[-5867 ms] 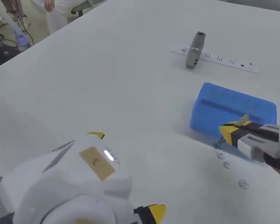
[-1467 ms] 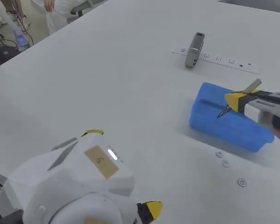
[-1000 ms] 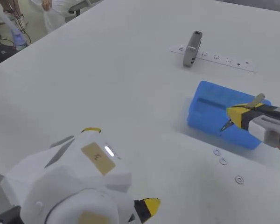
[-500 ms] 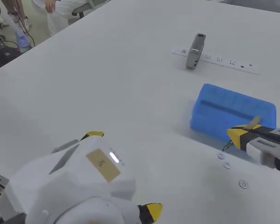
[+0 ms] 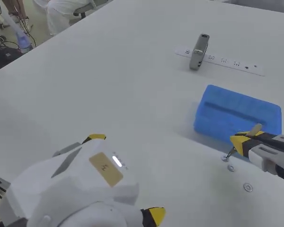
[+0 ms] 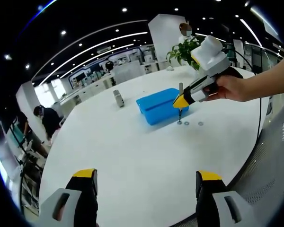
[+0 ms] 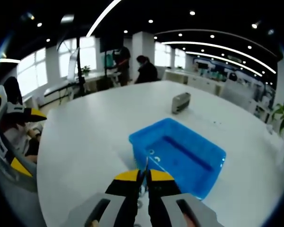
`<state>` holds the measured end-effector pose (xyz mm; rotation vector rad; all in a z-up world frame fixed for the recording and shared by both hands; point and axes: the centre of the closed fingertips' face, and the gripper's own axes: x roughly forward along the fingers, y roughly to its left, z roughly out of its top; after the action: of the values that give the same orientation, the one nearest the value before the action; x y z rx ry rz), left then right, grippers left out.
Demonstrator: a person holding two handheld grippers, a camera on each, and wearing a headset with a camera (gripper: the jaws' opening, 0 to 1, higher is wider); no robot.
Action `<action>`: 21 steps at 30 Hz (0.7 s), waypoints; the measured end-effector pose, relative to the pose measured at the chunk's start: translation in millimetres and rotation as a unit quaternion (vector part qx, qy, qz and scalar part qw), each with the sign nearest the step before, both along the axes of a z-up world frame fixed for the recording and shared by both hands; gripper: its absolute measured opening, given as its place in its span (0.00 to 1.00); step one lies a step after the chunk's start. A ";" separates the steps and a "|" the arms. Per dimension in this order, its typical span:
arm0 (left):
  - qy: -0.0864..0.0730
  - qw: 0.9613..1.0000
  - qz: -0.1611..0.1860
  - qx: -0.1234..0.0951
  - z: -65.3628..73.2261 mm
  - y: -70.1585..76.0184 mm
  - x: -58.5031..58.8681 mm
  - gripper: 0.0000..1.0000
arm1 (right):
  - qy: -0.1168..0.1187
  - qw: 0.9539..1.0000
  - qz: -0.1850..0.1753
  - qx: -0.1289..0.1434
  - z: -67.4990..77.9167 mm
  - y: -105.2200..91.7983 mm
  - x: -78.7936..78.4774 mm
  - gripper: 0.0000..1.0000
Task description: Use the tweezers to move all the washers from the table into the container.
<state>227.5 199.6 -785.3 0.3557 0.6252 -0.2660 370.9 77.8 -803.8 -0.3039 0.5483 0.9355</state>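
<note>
We hold the right gripper (image 5: 236, 141) low over the white tabletop (image 5: 132, 80), just in front of the blue container (image 5: 236, 111). Its yellow-tipped jaws are drawn narrow and clamped on the tweezers (image 5: 231, 152). The tweezers slant down and leftward out of the jaws, and their blunt end sticks up behind.

Three washers (image 5: 231, 168) lie flat on the tabletop in a loose row beside the container's near wall, apart from one another. The tweezers' tip comes down at the washer closest to the container, though we cannot tell whether it has hold of it. In the left gripper view the tweezers (image 6: 180, 111) stand almost upright over that washer, with the other two to its right and our hand (image 6: 229, 87) wrapped round the right gripper's handle.

In the right gripper view the jaws rise side by side, nearly touching, with the thin tweezers pinched between them. The container (image 7: 180, 153) sits open just beyond. A pale fleck or two lies on its floor near the closest corner, too small for us to name.

The left gripper (image 5: 125, 176) sits at the lower left of the head view, well apart from the container, its jaws spread wide over bare tabletop.

Beyond the container lies a white power strip (image 5: 222, 61), with a grey device (image 5: 199, 45) resting across its left end.
</note>
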 end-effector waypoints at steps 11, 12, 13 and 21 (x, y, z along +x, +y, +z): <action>0.002 1.000 -0.002 0.003 -0.8 -0.2 -0.4 0.87 | -0.007 1.000 0.003 -0.001 -0.3 0.0 -0.9 0.02; 0.002 1.000 -0.001 0.002 -0.7 -0.2 -0.3 0.87 | -0.007 1.000 0.004 -0.001 -0.4 0.0 -0.7 0.02; 0.001 1.000 -0.002 0.002 -0.6 -0.3 -0.2 0.87 | -0.007 1.000 0.004 -0.002 -0.4 -0.2 -0.5 0.02; 0.002 1.000 -0.002 0.002 -0.8 -0.5 -0.2 0.87 | 0.007 1.000 0.008 0.002 6.9 -1.4 -2.8 0.01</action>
<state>227.3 199.0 -786.1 0.3611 0.6283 -0.2698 368.1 76.5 -796.9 -0.2989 0.5577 0.9554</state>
